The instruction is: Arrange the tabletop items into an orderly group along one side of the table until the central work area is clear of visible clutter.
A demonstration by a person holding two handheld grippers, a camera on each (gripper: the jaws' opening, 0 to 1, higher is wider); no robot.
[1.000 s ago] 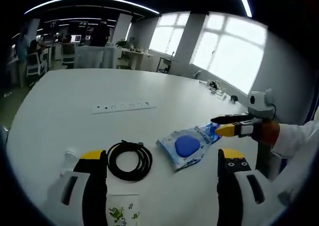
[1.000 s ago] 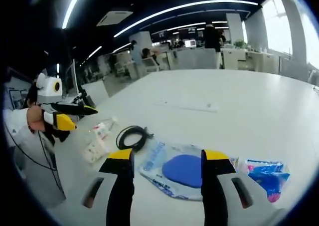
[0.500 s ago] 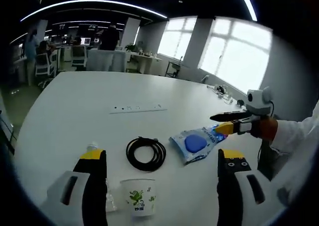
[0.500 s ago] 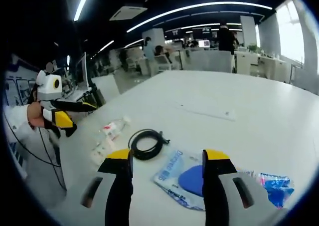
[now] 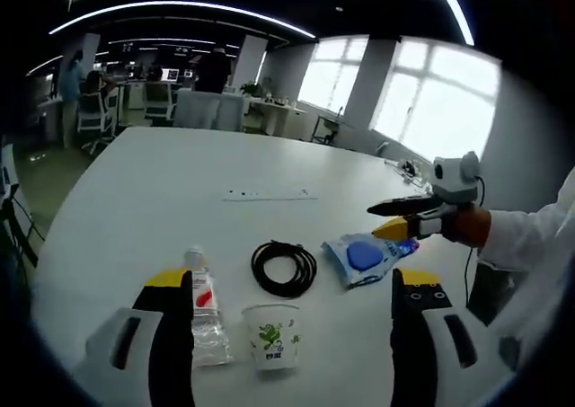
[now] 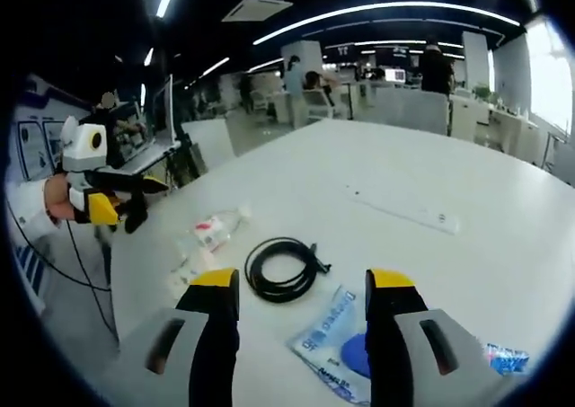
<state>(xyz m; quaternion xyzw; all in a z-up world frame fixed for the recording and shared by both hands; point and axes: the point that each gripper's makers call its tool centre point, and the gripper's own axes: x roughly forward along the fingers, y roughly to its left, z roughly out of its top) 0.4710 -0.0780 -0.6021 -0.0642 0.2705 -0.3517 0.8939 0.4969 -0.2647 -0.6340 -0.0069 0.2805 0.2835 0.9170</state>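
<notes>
Table (image 5: 144,182): large, white, a power strip (image 5: 268,193) lying flat toward its middle.
Blue packet (image 5: 367,257): flat, beside the black cable coil (image 5: 284,268).
Bottle (image 5: 204,304): on its side, beside the upright paper cup (image 5: 270,335).
Left gripper (image 5: 292,292): jaws apart, above the table, nothing held.
Right gripper (image 6: 303,283): jaws apart, over coil and packet, nothing held.

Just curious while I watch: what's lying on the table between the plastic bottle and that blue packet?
In the left gripper view, the coiled black cable lies between the bottle and blue packet; the paper cup stands nearer.
</notes>
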